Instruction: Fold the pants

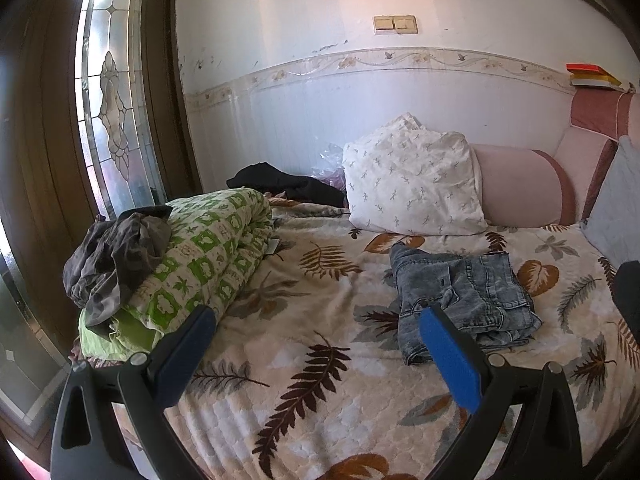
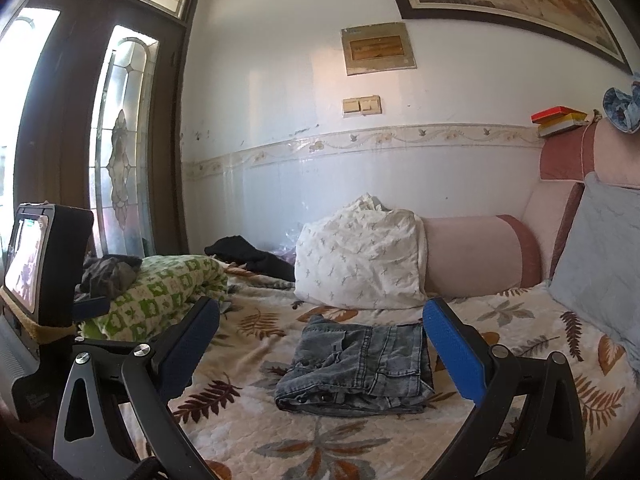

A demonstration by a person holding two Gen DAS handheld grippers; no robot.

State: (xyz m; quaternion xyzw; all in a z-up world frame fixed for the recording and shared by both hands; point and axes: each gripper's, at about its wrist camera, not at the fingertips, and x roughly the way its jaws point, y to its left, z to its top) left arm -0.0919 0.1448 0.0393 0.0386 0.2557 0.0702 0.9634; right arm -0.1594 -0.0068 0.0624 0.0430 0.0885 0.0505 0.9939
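The big bed (image 1: 328,396) has a leaf blanket on it, and the pants (image 1: 464,300) lie on that blanket, near the middle, just in front of the white pillow (image 1: 412,180). The pants are blue jeans. They already look folded into a small, thick pile, so most of the job seems done. One leg end sticks out at the back and the near edge looks a bit lumpy, so a little tidying may be left.

A rolled green and white quilt (image 1: 200,264) sits on the left side of the bed, with gray clothes (image 1: 112,256) on top of it. Black clothes (image 1: 288,184) lie far back by the wall. A gray pillow (image 2: 600,240) leans on the right. None of these touch the pants, so nothing is in the way.

The left tongs (image 1: 316,344) are wide open and hold nothing. The right tongs (image 2: 320,340) are wide open too and hold nothing. Both hang above the bed, near the pants but not touching them
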